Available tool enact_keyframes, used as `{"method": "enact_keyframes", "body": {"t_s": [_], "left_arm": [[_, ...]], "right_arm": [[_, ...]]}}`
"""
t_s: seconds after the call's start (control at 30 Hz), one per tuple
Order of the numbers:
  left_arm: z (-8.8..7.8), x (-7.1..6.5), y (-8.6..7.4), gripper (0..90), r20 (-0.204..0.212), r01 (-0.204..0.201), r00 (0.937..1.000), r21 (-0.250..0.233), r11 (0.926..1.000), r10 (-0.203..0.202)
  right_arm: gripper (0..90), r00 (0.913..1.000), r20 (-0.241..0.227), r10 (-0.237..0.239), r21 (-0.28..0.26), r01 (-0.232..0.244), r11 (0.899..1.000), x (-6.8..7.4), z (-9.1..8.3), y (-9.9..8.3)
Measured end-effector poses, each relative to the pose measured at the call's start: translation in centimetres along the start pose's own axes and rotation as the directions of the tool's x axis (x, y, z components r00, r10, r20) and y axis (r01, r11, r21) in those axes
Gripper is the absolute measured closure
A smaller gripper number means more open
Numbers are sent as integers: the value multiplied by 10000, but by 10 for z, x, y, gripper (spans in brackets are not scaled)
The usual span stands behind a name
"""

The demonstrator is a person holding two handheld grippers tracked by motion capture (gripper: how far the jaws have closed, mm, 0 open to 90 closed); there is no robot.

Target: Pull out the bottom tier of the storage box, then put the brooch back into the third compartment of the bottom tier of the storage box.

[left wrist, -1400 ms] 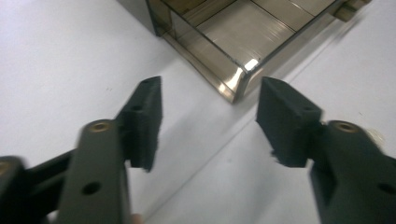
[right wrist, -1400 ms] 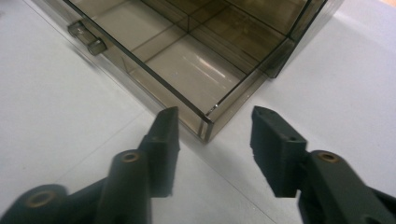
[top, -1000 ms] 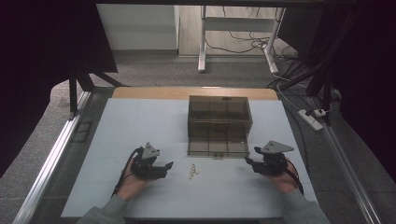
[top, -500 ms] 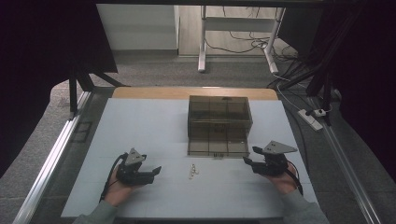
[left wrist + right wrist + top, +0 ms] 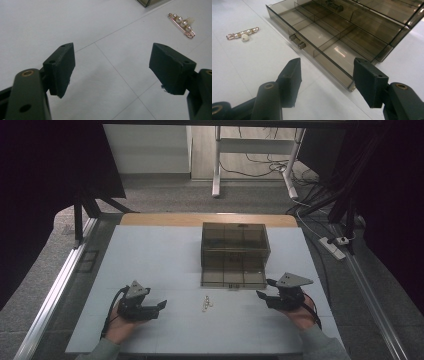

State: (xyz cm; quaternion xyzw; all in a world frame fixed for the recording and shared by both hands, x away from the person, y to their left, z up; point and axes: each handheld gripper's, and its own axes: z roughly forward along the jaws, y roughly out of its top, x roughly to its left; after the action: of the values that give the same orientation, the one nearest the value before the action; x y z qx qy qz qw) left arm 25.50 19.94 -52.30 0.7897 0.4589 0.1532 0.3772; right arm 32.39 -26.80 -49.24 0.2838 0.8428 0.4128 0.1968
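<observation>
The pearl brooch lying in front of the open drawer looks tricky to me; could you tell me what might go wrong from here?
1. The pearl brooch is thin and lies flat on the table, so the open left gripper could skid over it or push it away.
2. The pulled-out drawer has narrow divided compartments; a drop could land on a divider or outside.
3. The right gripper sits close to the drawer's front corner and could knock the organiser box.
</observation>
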Motion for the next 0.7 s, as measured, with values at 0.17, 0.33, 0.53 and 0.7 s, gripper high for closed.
{"method": "enact_keyframes", "body": {"t_s": [0.17, 0.33, 0.53, 0.7], "left_arm": [[0, 0, -1, 217, 96, 40, 9999, 3, 10000, -40], [0, -2, 0, 214, 108, -18, 9999, -5, 10000, 18], [0, -3, -1, 214, 127, -98, 9999, 10, 10000, 98], [2, -4, 0, 213, 156, -184, 9997, 84, 9998, 182]], "right_arm": [[396, 9999, -104, -65, -39, 65, 10000, 2, 1, 3], [399, 9993, -345, -142, -115, 138, 9998, 7, 2, 11], [399, 9984, -522, -202, -54, 200, 9998, 13, 4, 18], [396, 9960, -822, -346, 47, 351, 9994, 18, 10, 23]]}}
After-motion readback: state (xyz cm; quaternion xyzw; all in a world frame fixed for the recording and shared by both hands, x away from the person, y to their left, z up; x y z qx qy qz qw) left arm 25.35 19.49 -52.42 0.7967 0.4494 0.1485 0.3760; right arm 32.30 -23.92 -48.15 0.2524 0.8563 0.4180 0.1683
